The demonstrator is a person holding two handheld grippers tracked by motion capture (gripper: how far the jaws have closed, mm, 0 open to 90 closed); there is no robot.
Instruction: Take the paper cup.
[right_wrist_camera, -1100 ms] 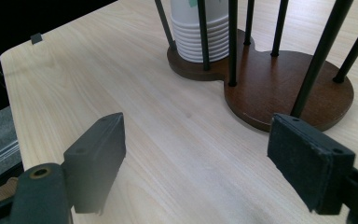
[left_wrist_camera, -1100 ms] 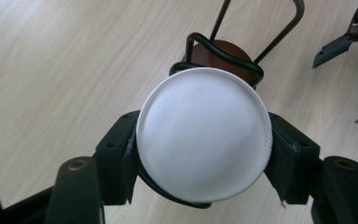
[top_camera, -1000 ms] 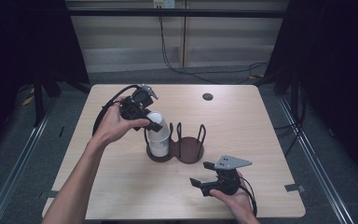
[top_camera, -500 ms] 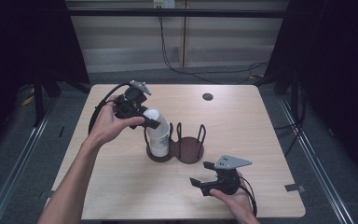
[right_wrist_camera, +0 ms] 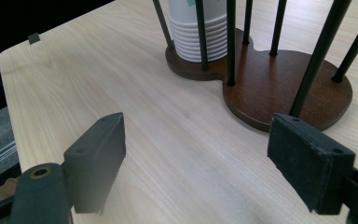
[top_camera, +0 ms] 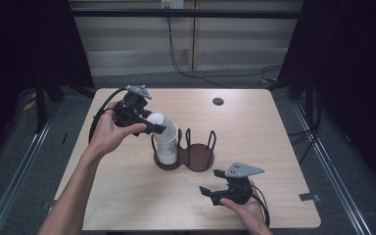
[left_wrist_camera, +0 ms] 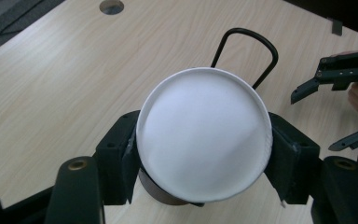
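We see a white paper cup [left_wrist_camera: 204,135] held bottom-toward-the-camera in the left gripper view, its round base facing us and its sides pinched between the two black jaws of the left gripper [top_camera: 149,125]. The pads press on opposite sides of the cup, so this claw is closed on it at about the cup's width. In the high view the cup sits tilted over the top of a stack of white cups [top_camera: 167,145], at or just above it; we cannot tell whether it is touching the stack.

The stack stands in the left ring of a dark brown two-ring cup holder [top_camera: 199,156] with black wire uprights, near the middle of the table [top_camera: 274,132]. The right ring of the holder is bare wood.

Toward the near right corner of the table, the right gripper [top_camera: 214,184] rests low over the wood, held by the right hand [top_camera: 245,210]. Its jaws stand wide apart with nothing between them, and they point toward the holder's base.

A small dark round hole [top_camera: 218,101] shows near the table's far edge.
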